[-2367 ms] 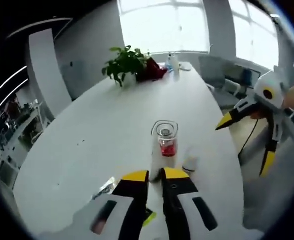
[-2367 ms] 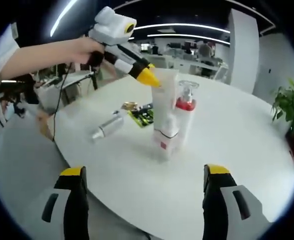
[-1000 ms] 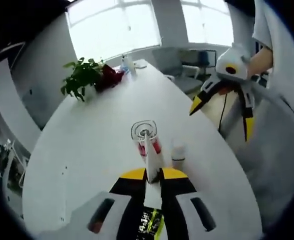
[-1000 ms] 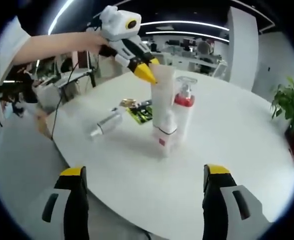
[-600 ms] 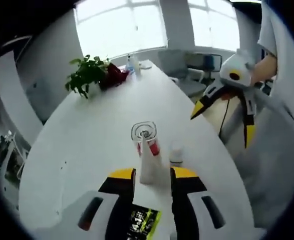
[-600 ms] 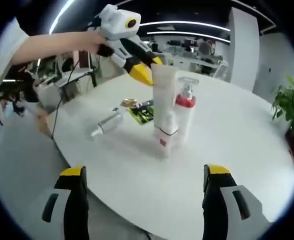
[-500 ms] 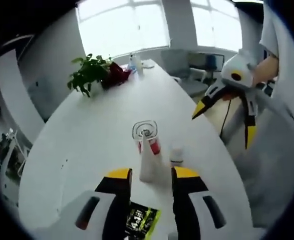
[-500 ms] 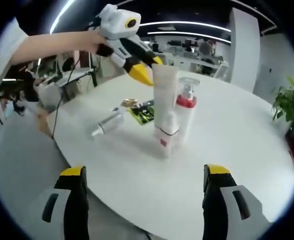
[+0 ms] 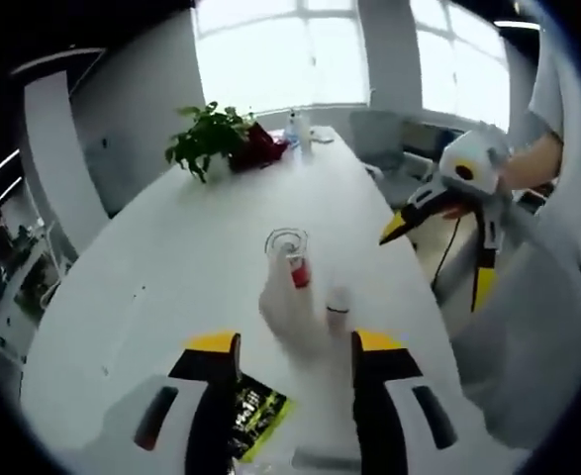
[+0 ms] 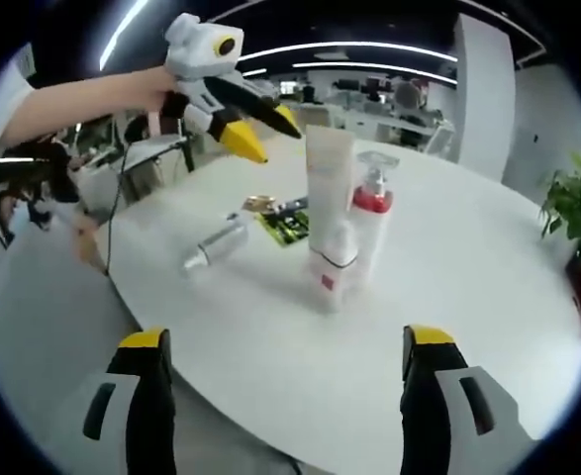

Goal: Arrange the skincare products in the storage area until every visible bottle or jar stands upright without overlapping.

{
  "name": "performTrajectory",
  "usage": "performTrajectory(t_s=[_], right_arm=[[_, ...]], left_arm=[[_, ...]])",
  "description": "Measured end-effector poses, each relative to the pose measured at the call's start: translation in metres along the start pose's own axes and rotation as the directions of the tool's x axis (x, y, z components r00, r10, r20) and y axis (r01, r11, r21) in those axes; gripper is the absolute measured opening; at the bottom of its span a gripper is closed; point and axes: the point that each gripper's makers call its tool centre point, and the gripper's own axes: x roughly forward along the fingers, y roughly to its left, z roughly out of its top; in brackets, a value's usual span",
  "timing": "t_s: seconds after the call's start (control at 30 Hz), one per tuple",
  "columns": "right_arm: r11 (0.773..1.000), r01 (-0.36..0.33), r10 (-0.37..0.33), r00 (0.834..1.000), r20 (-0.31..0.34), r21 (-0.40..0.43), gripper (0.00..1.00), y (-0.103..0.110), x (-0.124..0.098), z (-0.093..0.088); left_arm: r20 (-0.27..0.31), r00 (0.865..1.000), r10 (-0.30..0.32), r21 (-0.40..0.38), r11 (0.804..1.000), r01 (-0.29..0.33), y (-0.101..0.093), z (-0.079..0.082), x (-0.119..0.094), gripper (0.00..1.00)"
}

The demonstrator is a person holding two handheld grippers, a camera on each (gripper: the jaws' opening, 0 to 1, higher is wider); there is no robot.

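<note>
On a white table (image 10: 448, 297), three products stand upright, clustered together: a tall white tube (image 10: 330, 188), a pump bottle (image 10: 372, 223) with a red collar, and a small white bottle (image 10: 335, 267) in front. A silver bottle (image 10: 214, 245) lies on its side nearby, beside a dark-and-green packet (image 10: 288, 226). The left gripper (image 10: 255, 134) hovers above them, jaws apart and empty. The right gripper (image 10: 285, 371) is held wide open, empty, well back from the cluster. A potted plant (image 9: 211, 139) sits at the far end.
</note>
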Motion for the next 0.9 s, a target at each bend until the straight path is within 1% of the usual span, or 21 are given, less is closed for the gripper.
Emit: performTrajectory(t_s=[0.03, 0.07, 0.13, 0.17, 0.23, 0.37, 0.43, 0.57, 0.6, 0.7, 0.73, 0.83, 0.9], right_arm=[[1.000, -0.003, 0.003, 1.000, -0.003, -0.003, 0.96, 0.001, 0.000, 0.000], [1.000, -0.004, 0.004, 1.000, -0.010, -0.009, 0.96, 0.001, 0.001, -0.002], [1.000, 0.001, -0.001, 1.000, -0.016, -0.012, 0.95, 0.001, 0.001, -0.003], [1.000, 0.003, -0.003, 1.000, -0.014, -0.010, 0.95, 0.000, 0.000, -0.003], [1.000, 0.007, -0.007, 1.000, -0.009, -0.004, 0.95, -0.001, -0.001, -0.002], [1.000, 0.000, 0.000, 1.000, -0.017, -0.018, 0.95, 0.001, 0.000, -0.003], [0.999, -0.007, 0.005, 1.000, -0.030, -0.038, 0.95, 0.003, 0.001, -0.005], [0.999, -0.020, 0.018, 0.999, -0.037, -0.048, 0.95, 0.006, 0.001, -0.005], [0.999, -0.022, 0.020, 0.999, -0.037, -0.049, 0.95, 0.007, 0.002, -0.005], [0.998, -0.036, 0.034, 0.999, -0.039, -0.056, 0.96, 0.010, 0.002, -0.005], [0.997, -0.037, 0.035, 0.998, -0.043, -0.063, 0.96, 0.011, 0.003, -0.005], [0.997, -0.038, 0.036, 0.999, -0.040, -0.067, 0.96, 0.011, 0.002, -0.005], [0.997, -0.035, 0.033, 0.999, -0.038, -0.065, 0.96, 0.010, 0.002, -0.005]], left_arm=[[0.010, 1.000, 0.001, -0.033, 0.999, -0.001, -0.002, -0.003, -0.005, 0.42], [0.014, 1.000, 0.008, -0.040, 0.999, -0.007, -0.009, -0.002, -0.008, 0.43], [0.011, 1.000, 0.021, -0.045, 0.999, -0.021, -0.015, -0.007, -0.014, 0.46], [0.006, 1.000, 0.028, -0.059, 0.998, -0.028, -0.018, -0.011, -0.019, 0.47], [0.005, 0.999, 0.043, -0.074, 0.996, -0.042, -0.014, -0.019, -0.027, 0.48], [0.014, 0.995, 0.096, -0.124, 0.988, -0.094, -0.016, -0.026, -0.037, 0.54], [0.019, 0.994, 0.111, -0.136, 0.985, -0.107, -0.025, -0.026, -0.040, 0.56], [0.013, 0.990, 0.138, -0.162, 0.978, -0.135, -0.030, -0.034, -0.050, 0.57], [0.016, 0.988, 0.154, -0.179, 0.973, -0.149, -0.036, -0.036, -0.055, 0.57], [0.028, 0.983, 0.179, -0.211, 0.963, -0.169, -0.045, -0.039, -0.063, 0.59], [0.027, 0.982, 0.187, -0.222, 0.959, -0.176, -0.044, -0.041, -0.065, 0.59], [0.018, 0.973, 0.230, -0.271, 0.938, -0.217, -0.049, -0.051, -0.074, 0.62], [0.014, 0.966, 0.257, -0.289, 0.926, -0.242, -0.053, -0.059, -0.081, 0.65]])
